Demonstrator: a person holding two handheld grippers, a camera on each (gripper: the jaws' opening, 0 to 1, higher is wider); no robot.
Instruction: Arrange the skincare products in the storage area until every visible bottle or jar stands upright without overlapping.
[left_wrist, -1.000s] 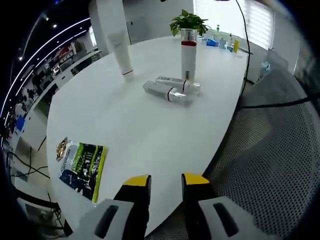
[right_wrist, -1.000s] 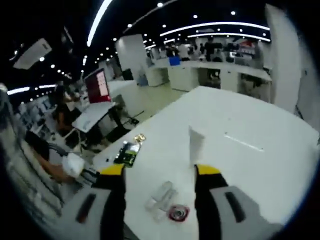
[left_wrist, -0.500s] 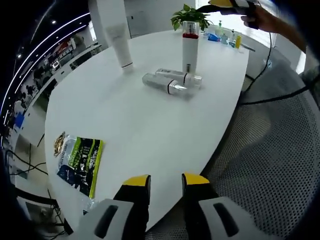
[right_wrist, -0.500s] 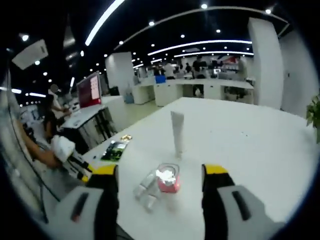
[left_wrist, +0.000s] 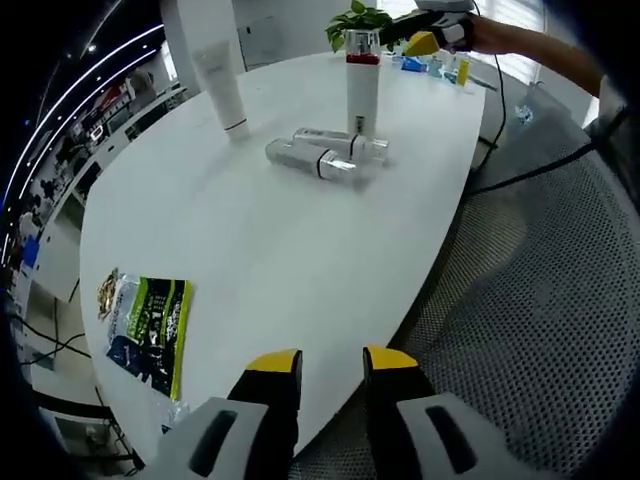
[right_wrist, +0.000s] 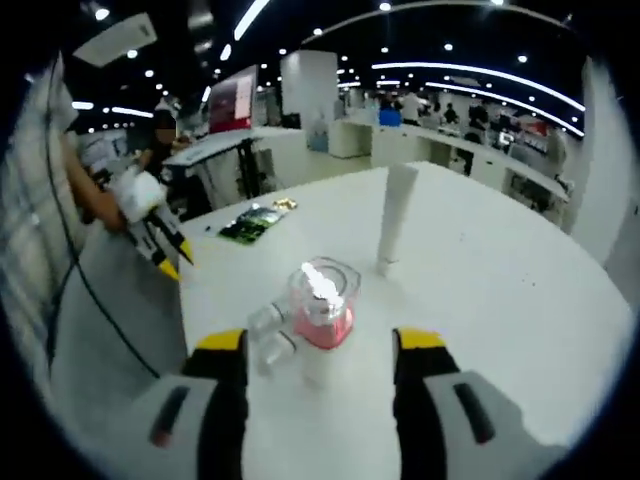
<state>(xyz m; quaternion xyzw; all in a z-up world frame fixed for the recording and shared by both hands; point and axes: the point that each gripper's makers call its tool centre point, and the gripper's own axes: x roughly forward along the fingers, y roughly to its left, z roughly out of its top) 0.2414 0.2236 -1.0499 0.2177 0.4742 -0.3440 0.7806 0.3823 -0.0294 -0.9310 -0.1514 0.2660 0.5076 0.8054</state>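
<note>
While the left gripper (left_wrist: 332, 362) is hovering over the near edge of the white table (left_wrist: 280, 250) with jaws narrowly parted and gripping nothing, a green packet (left_wrist: 145, 330) is lying flat beside it. Farther on, two clear bottles (left_wrist: 325, 155) are lying on their sides, touching. Behind them a tall red-banded bottle (left_wrist: 362, 90) and a white tube (left_wrist: 222, 85) are standing upright. The right gripper (right_wrist: 320, 340), jaws wide and empty, is hanging just above that bottle's clear cap (right_wrist: 322, 290).

Open-plan office around me: big white round table (left_wrist: 300, 230), mesh chair (left_wrist: 540, 300) beside it, long white desks (right_wrist: 440, 140) with people behind, red monitor screen (right_wrist: 233, 98), ceiling strip lights (right_wrist: 470, 72).
</note>
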